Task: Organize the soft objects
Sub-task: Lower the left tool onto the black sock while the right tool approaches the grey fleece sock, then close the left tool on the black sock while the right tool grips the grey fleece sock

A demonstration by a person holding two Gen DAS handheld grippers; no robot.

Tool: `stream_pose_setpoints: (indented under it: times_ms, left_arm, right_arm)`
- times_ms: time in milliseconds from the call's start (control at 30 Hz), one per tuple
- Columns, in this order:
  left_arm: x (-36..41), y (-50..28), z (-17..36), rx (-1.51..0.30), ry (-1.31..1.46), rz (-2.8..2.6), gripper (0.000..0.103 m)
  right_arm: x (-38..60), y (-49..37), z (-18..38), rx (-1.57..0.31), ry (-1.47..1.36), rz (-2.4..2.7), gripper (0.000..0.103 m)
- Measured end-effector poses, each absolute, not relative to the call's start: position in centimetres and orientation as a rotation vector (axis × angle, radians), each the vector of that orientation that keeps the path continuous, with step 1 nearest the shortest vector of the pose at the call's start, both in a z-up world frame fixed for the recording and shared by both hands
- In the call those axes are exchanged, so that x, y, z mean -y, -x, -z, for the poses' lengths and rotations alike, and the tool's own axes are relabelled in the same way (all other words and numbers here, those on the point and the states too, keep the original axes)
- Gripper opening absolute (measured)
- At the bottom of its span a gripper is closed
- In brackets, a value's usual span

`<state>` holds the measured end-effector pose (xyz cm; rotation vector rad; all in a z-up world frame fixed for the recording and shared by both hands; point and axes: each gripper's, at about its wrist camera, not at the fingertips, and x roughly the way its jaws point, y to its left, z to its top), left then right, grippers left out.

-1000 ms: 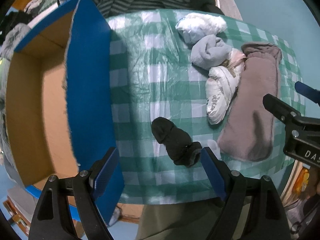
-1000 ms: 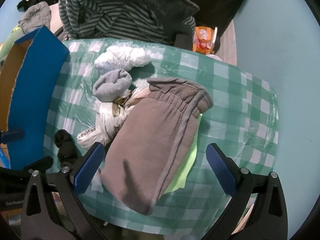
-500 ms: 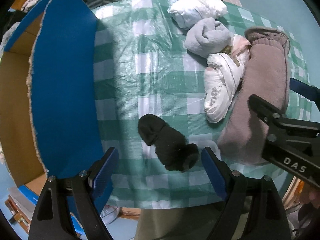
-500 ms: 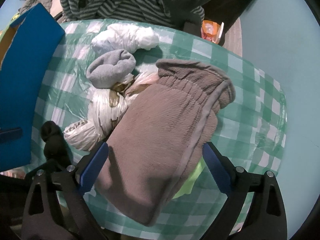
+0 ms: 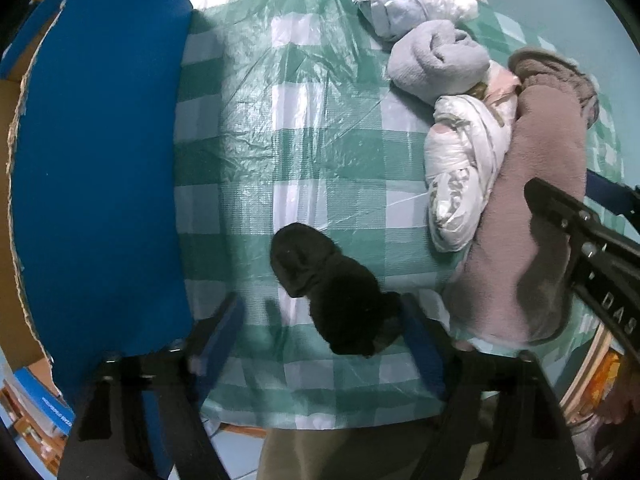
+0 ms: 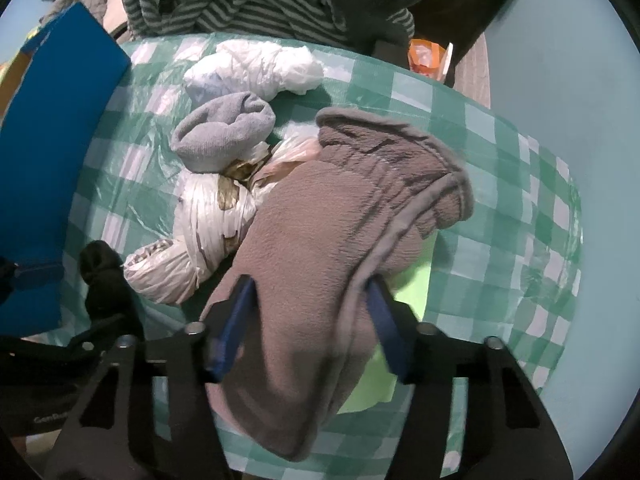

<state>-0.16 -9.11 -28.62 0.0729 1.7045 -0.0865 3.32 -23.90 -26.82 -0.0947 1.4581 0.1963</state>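
Left wrist view: the left gripper (image 5: pixel 320 320) points down at a green checked tablecloth (image 5: pixel 288 128). Its jaws are closing, with a black sock (image 5: pixel 332 292) between them; the sock touches the right pad, while the left pad stands clear. A blue cardboard box (image 5: pixel 100 160) sits beside it on the left.

Right wrist view: the right gripper (image 6: pixel 312 312) is closing around a brown fleece sock (image 6: pixel 328 240), both pads touching its sides. A grey rolled sock (image 6: pixel 224 132) and white plastic bags (image 6: pixel 208 232) lie just beside it.
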Motion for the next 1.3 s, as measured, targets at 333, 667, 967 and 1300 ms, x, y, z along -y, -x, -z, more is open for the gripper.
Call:
stream_pose_setpoints:
  times_ms: [333, 667, 967, 1300]
  left_arm:
    - [8.0, 0.4, 28.2, -1.675, -0.031, 0.123, 0.035]
    - [7.3, 0.6, 23.9, -1.607, -0.076, 0.158, 0.035]
    - [8.7, 0.4, 20.2, -1.536, -0.129, 0.206, 0.035]
    - [9.6, 0.0, 17.2, -1.486, -0.143, 0.231, 0.035]
  right_arm:
    - [25.3, -3.0, 25.1, -1.441, -0.002, -0.237, 0.030]
    - [26.8, -1.9, 21.7, -1.399, -0.080, -0.257, 0.030]
    - [28.2, -1.7, 19.3, -1.363, -0.189, -0.272, 0.030]
    - [28.9, -1.7, 17.3, -1.319, -0.259, -0.277, 0.030]
